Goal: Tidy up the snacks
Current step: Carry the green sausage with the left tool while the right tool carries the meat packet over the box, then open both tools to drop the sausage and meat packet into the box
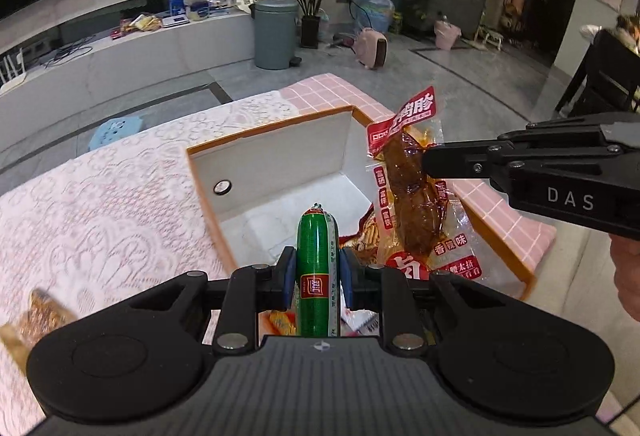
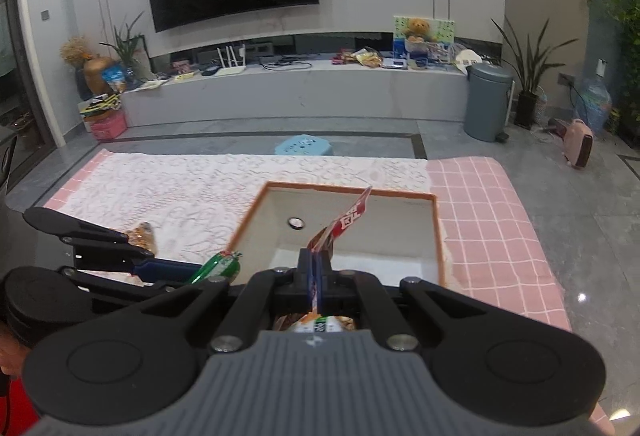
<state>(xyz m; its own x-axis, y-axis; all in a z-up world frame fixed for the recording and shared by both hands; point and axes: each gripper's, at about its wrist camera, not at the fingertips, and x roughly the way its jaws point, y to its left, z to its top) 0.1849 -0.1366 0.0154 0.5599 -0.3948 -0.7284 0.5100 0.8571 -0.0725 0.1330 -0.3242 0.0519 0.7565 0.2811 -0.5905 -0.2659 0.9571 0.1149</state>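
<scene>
My left gripper [image 1: 317, 272] is shut on a green sausage stick [image 1: 316, 268] and holds it over the near edge of an orange-rimmed white box [image 1: 208, 204]. My right gripper [image 2: 316, 276] is shut on a red and clear packet of brown braised meat [image 1: 412, 196], held upright over the box's right side; in the right wrist view the packet [image 2: 344, 224] shows edge-on. The right gripper [image 1: 430, 161] enters the left wrist view from the right. The sausage [image 2: 220, 266] and the left gripper [image 2: 188, 272] show at left in the right wrist view. More snack packets [image 1: 362, 240] lie in the box.
The box [image 2: 438, 236] sits on a table with a white lace cloth [image 2: 180, 188] over pink checked cloth [image 2: 492, 228]. A brown snack packet [image 1: 36, 316] lies on the lace at left; it also shows in the right wrist view [image 2: 142, 236]. A blue stool [image 2: 304, 146] and grey bin [image 2: 486, 100] stand beyond.
</scene>
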